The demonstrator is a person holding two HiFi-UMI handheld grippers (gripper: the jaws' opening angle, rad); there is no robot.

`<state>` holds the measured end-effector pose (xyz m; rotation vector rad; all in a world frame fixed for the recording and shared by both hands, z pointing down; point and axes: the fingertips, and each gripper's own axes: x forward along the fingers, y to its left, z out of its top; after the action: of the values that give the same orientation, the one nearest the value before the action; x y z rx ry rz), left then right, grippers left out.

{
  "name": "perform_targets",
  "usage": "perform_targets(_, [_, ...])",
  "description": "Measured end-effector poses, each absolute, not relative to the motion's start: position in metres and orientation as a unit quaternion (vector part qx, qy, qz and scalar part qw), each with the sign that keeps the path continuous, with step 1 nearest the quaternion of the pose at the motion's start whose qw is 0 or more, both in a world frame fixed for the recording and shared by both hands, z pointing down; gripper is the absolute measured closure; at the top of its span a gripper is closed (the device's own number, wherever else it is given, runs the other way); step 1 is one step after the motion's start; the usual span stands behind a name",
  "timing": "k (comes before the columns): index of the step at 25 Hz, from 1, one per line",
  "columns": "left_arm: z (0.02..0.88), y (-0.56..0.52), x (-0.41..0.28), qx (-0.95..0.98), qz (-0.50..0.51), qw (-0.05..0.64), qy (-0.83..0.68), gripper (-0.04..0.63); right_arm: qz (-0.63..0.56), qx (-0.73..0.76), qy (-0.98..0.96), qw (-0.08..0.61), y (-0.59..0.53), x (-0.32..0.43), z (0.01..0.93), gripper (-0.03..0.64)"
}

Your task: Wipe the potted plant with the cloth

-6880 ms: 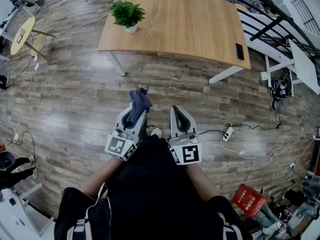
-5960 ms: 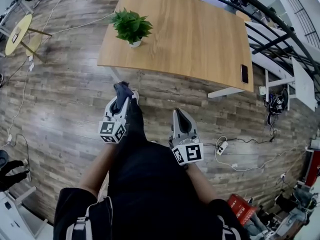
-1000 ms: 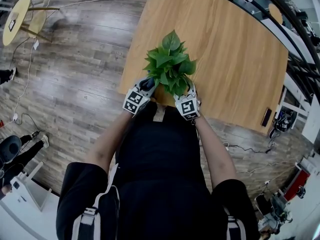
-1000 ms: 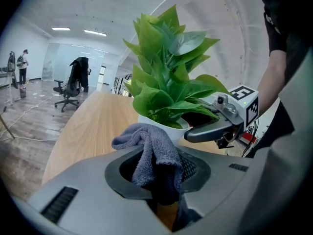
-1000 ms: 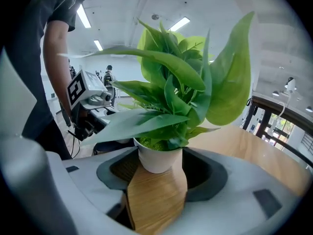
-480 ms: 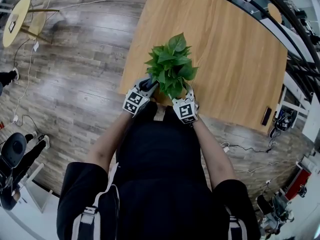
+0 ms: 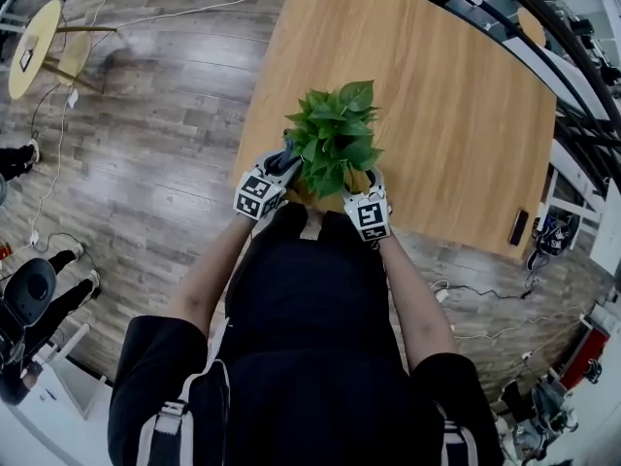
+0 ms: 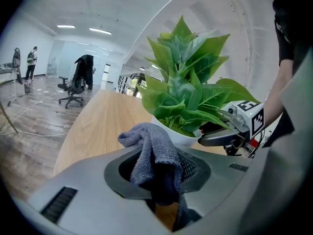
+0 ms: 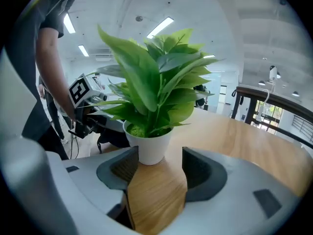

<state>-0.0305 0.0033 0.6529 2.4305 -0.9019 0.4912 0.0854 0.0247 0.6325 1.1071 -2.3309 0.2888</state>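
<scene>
A leafy green potted plant (image 7: pixel 333 144) in a white pot (image 9: pixel 152 150) stands near the front edge of the wooden table (image 7: pixel 456 115). My left gripper (image 8: pixel 159 168) is shut on a grey cloth (image 8: pixel 154 155), which bunches up out of the jaws. The pot (image 8: pixel 182 137) sits just beyond the cloth, and I cannot tell whether they touch. My right gripper (image 9: pixel 156 163) is open on the plant's other side, with the pot just past its tips, closer to the left jaw. In the head view the left gripper (image 7: pixel 281 168) and right gripper (image 7: pixel 364 184) flank the plant.
A dark phone (image 7: pixel 517 227) lies by the table's right edge. A round yellow side table (image 7: pixel 39 42) stands on the wood floor at far left. An office chair (image 8: pixel 73 84) and standing people (image 8: pixel 32 58) are far off. A railing (image 9: pixel 264 109) runs behind the table.
Since the earliest frames I have walked from the open floor up to the table, and both grippers have risen to either side of the plant. Over the last second they barely shift.
</scene>
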Motion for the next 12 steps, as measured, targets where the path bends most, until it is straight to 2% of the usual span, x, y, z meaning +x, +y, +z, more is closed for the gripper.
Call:
perform_targets(6, [0.653, -0.004, -0.029, 0.897, 0.197, 0.223, -0.327, 0.468, 0.049, 0.337, -0.896, 0.286, 0.015, 0.061, 0.619, 0.356])
perform_targets(12, [0.649, 0.000, -0.026, 0.905, 0.214, 0.195, -0.313, 0.468, 0.053, 0.347, -0.893, 0.282, 0.015, 0.055, 0.619, 0.356])
